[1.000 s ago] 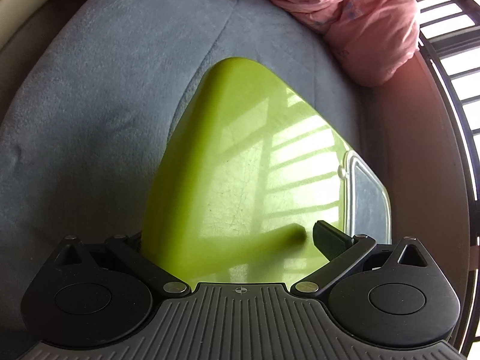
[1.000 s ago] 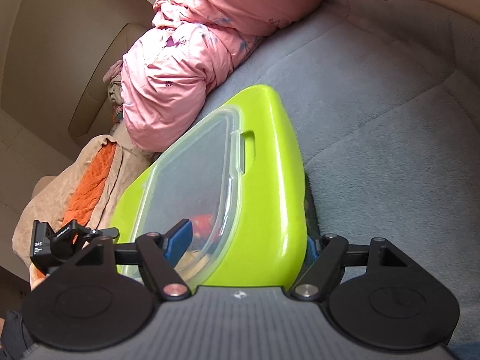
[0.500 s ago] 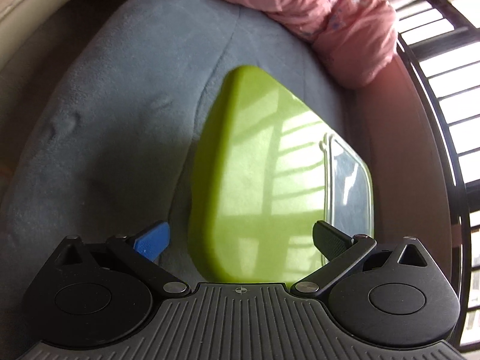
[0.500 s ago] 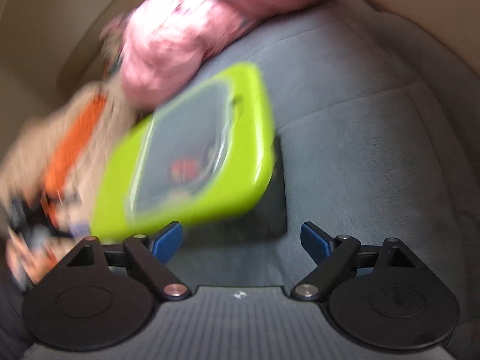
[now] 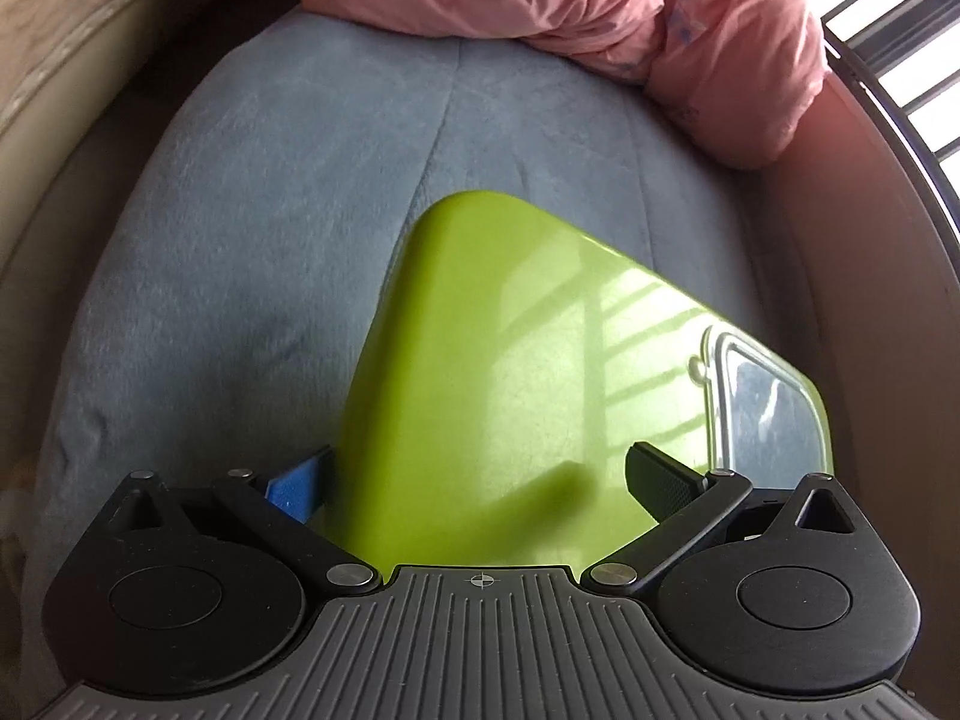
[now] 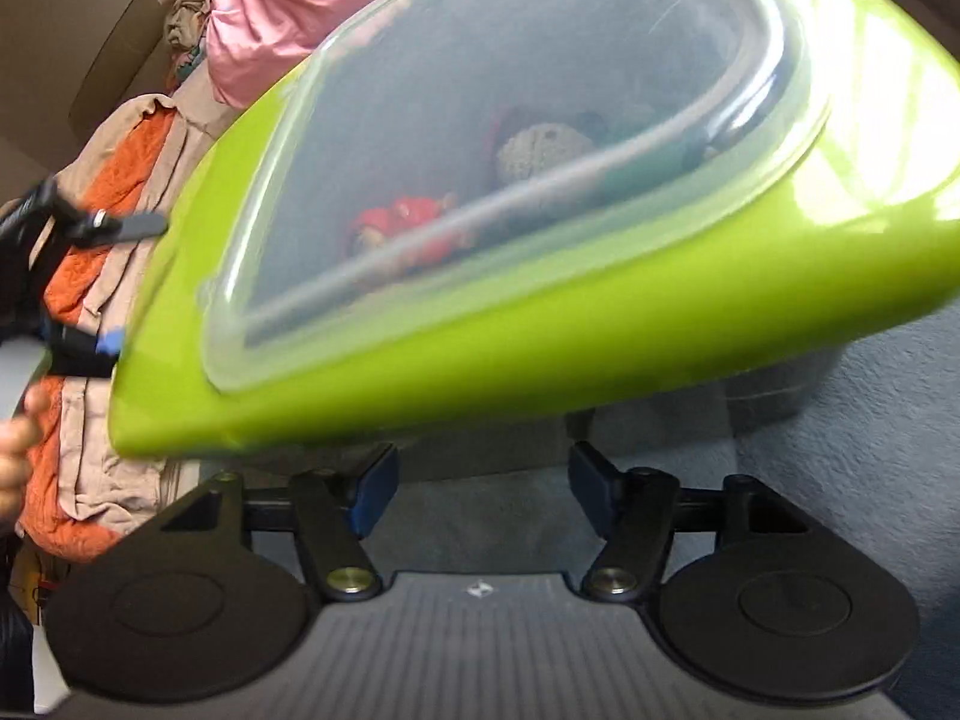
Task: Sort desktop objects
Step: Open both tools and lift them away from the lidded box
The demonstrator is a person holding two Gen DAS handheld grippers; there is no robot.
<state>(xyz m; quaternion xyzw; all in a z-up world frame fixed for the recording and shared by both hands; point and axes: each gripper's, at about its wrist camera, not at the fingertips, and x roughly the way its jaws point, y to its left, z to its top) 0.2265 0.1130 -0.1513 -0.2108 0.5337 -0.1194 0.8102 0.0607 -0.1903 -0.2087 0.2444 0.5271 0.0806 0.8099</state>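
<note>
green box (image 5: 492, 372) clamped in left gripper (image 5: 474, 480), right gripper (image 6: 483, 480) wide and empty beneath it

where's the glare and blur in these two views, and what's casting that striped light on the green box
Left wrist: striped window light glares on the green box, matching the barred window at top right; one finger casts a soft shadow on it; image sharp. Right wrist: box and clear lid slightly smeared, highlights at its right edge, contents hazy.
</note>
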